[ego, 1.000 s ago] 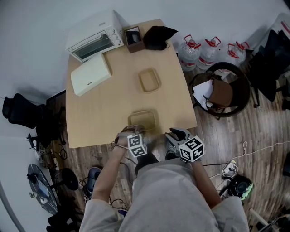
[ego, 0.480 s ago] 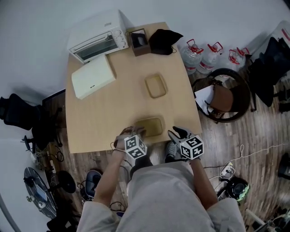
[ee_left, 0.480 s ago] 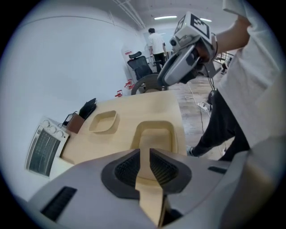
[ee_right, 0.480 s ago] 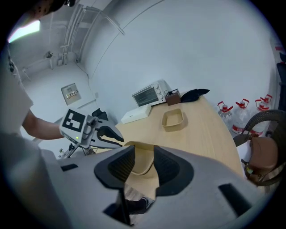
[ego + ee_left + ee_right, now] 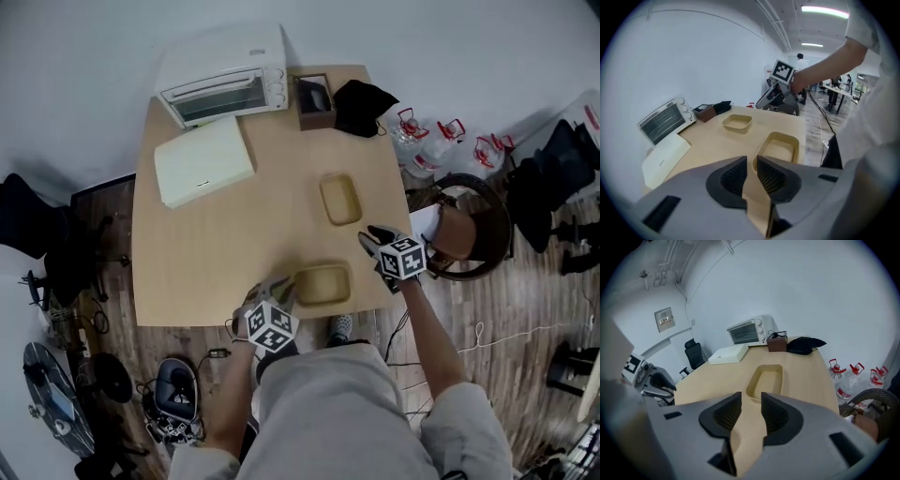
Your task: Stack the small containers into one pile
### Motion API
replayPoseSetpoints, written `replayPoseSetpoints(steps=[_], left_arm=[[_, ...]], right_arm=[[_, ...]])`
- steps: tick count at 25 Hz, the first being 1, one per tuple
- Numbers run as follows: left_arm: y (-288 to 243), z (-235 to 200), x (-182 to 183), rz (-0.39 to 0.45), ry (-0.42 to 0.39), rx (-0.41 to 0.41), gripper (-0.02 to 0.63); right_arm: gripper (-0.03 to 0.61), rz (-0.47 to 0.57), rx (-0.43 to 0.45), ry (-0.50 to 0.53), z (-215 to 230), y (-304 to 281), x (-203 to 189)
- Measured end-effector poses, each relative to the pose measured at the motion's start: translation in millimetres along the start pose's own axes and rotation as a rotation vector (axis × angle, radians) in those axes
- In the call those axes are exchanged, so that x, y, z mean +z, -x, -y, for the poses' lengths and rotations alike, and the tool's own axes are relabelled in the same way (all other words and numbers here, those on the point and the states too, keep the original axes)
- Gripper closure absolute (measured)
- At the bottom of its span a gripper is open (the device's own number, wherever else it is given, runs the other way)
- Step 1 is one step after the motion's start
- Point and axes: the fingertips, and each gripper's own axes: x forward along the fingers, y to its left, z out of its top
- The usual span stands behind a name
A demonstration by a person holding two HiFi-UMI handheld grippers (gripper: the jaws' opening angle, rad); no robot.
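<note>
My left gripper (image 5: 278,292) sits at 9 o'clock of the near container (image 5: 322,284), by the front edge of the table (image 5: 206,253). Its jaws are spread, nothing between them. My right gripper (image 5: 375,240) hangs at 5 o'clock of the far container (image 5: 340,199), jaws spread wide, also empty, lined up on its short end. The far container lies at 12 o'clock of the near one, well apart, nothing stacked yet. My guess is one gripper per container: right fetches the far one, left steadies the near one as base.

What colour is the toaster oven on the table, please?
The oven is white with a dark glass door, clearest in the head view.
</note>
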Motion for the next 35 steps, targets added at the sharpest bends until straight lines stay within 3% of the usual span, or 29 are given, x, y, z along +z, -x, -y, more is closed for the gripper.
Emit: replayPoseSetpoints(steps=[11, 14, 20, 25, 35], left_arm=[[23.1, -27.3, -21.6, 0.113, 0.469, 0.087, 0.554], [23.2, -28.6, -20.9, 0.138, 0.557, 0.124, 0.554], [28.8, -26.4, -24.6, 0.16, 0.674, 0.204, 0.574], [33.7, -17.4, -22.9, 0.175, 0.722, 0.228, 0.609], [42.5, -5.3, -31.9, 0.154, 0.746, 0.248, 0.609]], right_arm=[[0.446, -0.136, -0.061, -0.108, 75.9, -76.5, 31.8], [0.449, -0.174, -0.061, -0.115, 90.5, -90.6, 31.0], [0.456, -0.233, -0.037, -0.102, 94.9, -113.7, 20.5], [0.464, -0.24, -0.034, -0.094, 95.9, -123.8, 21.4], [0.532, -0.259, -0.056, -0.092, 97.0, -128.0, 17.7]])
